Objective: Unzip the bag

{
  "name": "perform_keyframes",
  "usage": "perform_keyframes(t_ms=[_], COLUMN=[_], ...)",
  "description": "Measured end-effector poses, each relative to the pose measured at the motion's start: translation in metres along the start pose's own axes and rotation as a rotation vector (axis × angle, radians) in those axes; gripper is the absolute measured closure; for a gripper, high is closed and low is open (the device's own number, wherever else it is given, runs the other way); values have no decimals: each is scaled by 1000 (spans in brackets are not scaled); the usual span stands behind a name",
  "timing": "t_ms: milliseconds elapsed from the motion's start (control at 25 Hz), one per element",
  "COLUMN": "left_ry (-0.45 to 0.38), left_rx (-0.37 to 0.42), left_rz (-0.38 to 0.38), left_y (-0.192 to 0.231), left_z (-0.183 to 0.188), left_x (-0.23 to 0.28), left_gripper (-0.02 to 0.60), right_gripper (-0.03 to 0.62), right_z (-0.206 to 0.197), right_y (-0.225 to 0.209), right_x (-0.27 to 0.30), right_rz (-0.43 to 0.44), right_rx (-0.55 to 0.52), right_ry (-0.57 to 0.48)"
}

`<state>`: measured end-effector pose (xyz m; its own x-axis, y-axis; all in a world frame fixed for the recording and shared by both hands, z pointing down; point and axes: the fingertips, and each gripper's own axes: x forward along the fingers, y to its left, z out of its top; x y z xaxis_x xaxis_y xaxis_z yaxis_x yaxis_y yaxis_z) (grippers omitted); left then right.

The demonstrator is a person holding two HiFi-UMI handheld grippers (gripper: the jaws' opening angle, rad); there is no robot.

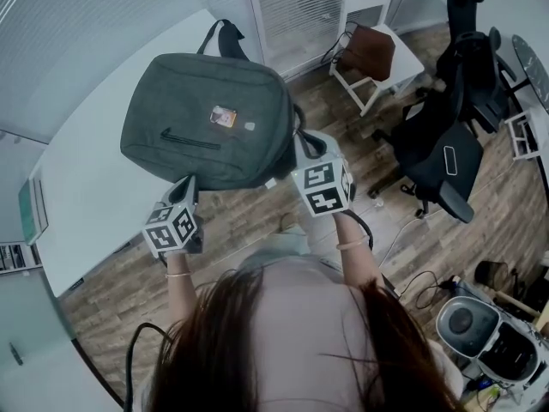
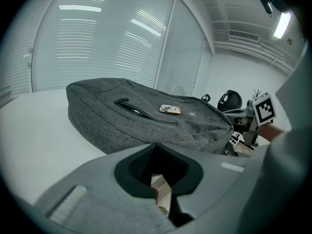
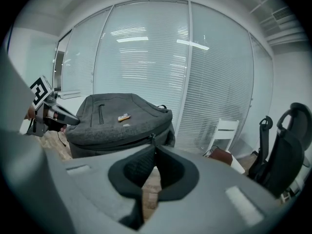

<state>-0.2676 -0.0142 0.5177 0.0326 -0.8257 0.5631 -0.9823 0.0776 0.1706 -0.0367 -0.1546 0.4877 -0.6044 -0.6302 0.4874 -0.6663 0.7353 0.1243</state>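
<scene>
A grey backpack (image 1: 206, 127) lies flat on the white table (image 1: 86, 187), with a small orange tag (image 1: 223, 116) and a front pocket zip (image 1: 190, 139) on top. My left gripper (image 1: 190, 181) is shut and empty, its tips at the bag's near edge. In the left gripper view the closed tips (image 2: 155, 145) sit just short of the backpack (image 2: 146, 118). My right gripper (image 1: 302, 142) is by the bag's right corner, near a strap. In the right gripper view its jaws (image 3: 155, 148) meet, just below the zip pull (image 3: 152, 137) on the bag's side; nothing shows between them.
A white chair (image 1: 377, 24) with a brown bag (image 1: 371, 51) stands beyond the table. A black office chair (image 1: 446, 153) is at the right. Cables and a round device (image 1: 467, 324) lie on the wooden floor. Books (image 1: 33, 209) rest at the table's left end.
</scene>
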Motion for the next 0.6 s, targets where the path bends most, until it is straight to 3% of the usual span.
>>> perform_keyframes(t_ms=[600], left_ry=[-32], left_rx=[-49], left_rz=[37], left_y=[0], left_z=[1], left_x=[-1], left_gripper=[572], right_gripper=[586], right_z=[2], right_y=[-1], right_x=[4], right_rz=[95], right_rx=[-29], right_ry=[21])
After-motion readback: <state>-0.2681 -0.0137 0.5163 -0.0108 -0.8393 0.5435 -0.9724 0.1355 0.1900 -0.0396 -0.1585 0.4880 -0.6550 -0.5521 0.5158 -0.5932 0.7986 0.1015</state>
